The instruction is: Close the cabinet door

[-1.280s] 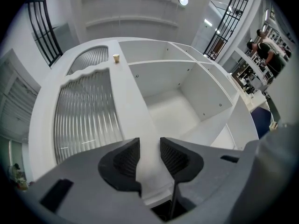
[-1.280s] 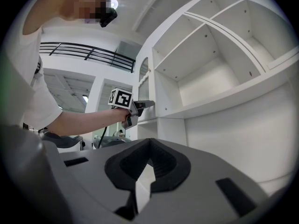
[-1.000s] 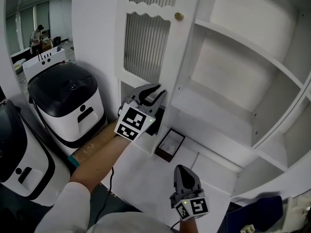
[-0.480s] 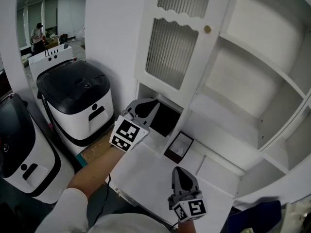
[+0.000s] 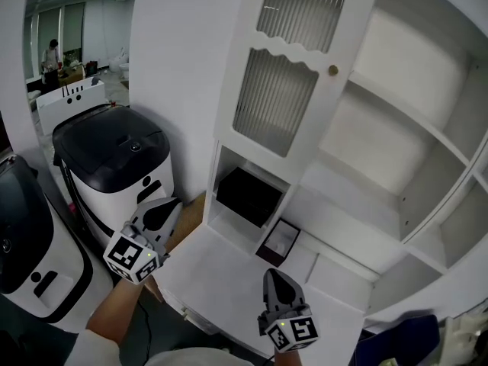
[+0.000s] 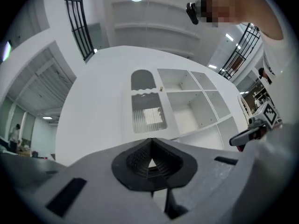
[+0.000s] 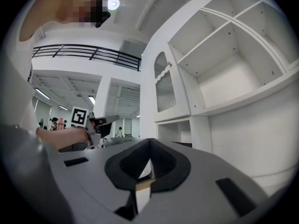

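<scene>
free: open shelves point(image 5: 358, 197) right of cabinet door point(image 5: 286, 82) | obstacles: black-lidded machine point(image 5: 114, 155) at left, small box point(image 5: 277, 241) on counter point(image 5: 221, 269) below door

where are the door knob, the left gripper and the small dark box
door knob point(image 5: 333, 70), head view, on the round knob's face
left gripper point(image 5: 174, 204), head view, at its shut fingertips
small dark box point(image 5: 268, 253), head view, on its dark near wall

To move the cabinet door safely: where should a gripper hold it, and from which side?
Probably the small round knob at the right edge of the cabinet door, approached straight from the front: it is the only part standing out from the flat face.
</scene>
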Demonstrator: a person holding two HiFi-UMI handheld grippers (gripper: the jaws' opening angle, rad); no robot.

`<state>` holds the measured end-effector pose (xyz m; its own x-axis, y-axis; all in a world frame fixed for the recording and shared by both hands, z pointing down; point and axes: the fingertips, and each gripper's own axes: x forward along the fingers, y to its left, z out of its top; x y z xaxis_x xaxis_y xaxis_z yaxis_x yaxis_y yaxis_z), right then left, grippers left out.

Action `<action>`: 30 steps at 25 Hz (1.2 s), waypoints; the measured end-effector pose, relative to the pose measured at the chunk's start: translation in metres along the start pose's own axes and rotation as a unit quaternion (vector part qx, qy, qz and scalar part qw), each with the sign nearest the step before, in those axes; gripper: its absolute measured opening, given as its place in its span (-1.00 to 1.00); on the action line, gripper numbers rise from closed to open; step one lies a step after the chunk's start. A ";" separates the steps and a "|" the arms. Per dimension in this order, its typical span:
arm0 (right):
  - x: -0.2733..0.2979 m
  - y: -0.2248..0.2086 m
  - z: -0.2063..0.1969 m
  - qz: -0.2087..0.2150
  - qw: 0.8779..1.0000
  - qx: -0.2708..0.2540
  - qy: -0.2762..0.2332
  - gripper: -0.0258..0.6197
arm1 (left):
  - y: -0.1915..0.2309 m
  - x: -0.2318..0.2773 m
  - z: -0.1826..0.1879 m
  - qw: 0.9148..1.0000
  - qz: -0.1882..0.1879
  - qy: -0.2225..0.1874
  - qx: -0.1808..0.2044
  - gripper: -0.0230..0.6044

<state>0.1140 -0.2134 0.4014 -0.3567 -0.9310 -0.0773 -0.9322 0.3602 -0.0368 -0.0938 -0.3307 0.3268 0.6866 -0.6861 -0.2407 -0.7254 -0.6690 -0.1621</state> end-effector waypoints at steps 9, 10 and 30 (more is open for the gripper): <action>-0.007 -0.011 0.006 -0.038 0.999 -0.020 0.003 -0.92 | 0.036 -0.141 -0.023 0.994 0.105 0.020 -0.036 -0.91; -0.013 -0.015 0.008 -0.048 0.999 -0.023 0.004 -0.92 | 0.038 -0.155 -0.024 0.991 0.125 0.016 -0.050 -0.91; -0.047 -0.043 0.021 -0.078 0.997 -0.028 -0.006 -0.92 | -0.007 -0.152 -0.013 0.987 0.130 -0.017 -0.089 -0.91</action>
<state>0.1719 -0.1835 0.3859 -0.2063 -0.9746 -0.0868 -0.9784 0.2066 0.0058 -0.1924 -0.2261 0.3771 0.4734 -0.8339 -0.2837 -0.8551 -0.5124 0.0793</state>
